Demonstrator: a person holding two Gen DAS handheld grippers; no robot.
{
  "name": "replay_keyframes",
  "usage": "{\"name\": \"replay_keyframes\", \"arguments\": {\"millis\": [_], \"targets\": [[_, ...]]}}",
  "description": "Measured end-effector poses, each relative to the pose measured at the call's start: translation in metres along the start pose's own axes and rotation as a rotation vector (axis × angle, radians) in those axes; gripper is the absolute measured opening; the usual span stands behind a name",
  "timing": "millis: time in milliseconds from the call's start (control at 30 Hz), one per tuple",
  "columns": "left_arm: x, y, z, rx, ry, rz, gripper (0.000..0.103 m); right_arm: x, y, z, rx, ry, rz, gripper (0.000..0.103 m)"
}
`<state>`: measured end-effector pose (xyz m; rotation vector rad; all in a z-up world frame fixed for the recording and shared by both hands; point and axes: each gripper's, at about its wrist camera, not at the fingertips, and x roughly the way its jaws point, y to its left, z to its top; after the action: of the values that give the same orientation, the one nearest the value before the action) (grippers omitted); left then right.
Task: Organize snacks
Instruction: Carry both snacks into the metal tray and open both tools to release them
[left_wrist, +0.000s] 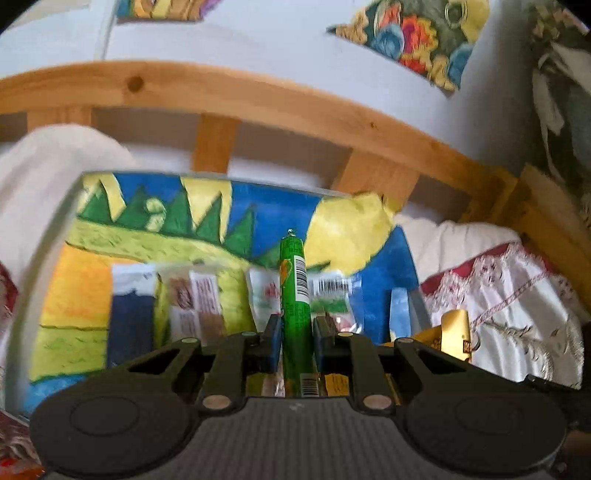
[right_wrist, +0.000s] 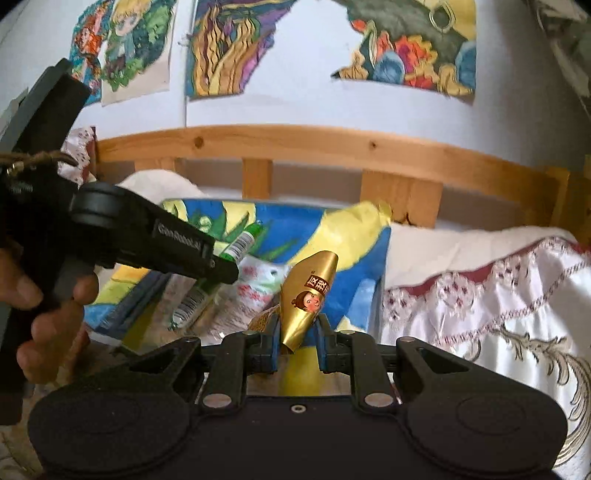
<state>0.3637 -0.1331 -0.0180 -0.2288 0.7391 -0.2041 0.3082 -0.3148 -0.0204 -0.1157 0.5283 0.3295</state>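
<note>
The left gripper (left_wrist: 295, 341) pinches a green sausage stick (left_wrist: 294, 295) upright between its blue pads, held over a painted board (left_wrist: 92, 295) where several snack packets (left_wrist: 199, 306) lie in a row. The right gripper (right_wrist: 297, 341) clamps a gold snack packet (right_wrist: 308, 295), tilted to the right, just beside that board on the bed, with a wooden headboard (right_wrist: 295, 142) behind.

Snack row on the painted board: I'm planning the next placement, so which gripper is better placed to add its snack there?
Probably left. The left gripper holds the green stick directly over the snack row. The right gripper holds the gold packet off to the row's right.
</note>
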Motion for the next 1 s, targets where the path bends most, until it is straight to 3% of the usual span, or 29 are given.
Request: {"name": "replay_keyframes", "arguments": {"millis": [333, 533, 600, 733, 1000], "targets": [[0.016, -0.003, -0.024, 0.035, 0.006, 0.03, 0.019, 0.005, -0.001, -0.011, -0.033, 0.058, -0.046, 0.027], [0.012, -0.004, -0.024, 0.022, 0.0, 0.029, 0.023, 0.001, 0.011, -0.011, -0.103, 0.038, -0.079, 0.051], [0.008, -0.004, -0.024, 0.021, -0.006, 0.022, 0.027, -0.002, 0.015, -0.01, -0.126, 0.024, -0.085, 0.06], [0.0, -0.003, -0.022, 0.01, -0.026, 0.02, 0.037, -0.01, 0.019, -0.008, -0.143, 0.0, -0.089, 0.069], [-0.043, -0.001, -0.019, 0.029, -0.144, 0.04, 0.075, -0.04, 0.019, 0.0, -0.055, -0.057, -0.101, 0.091]]}}
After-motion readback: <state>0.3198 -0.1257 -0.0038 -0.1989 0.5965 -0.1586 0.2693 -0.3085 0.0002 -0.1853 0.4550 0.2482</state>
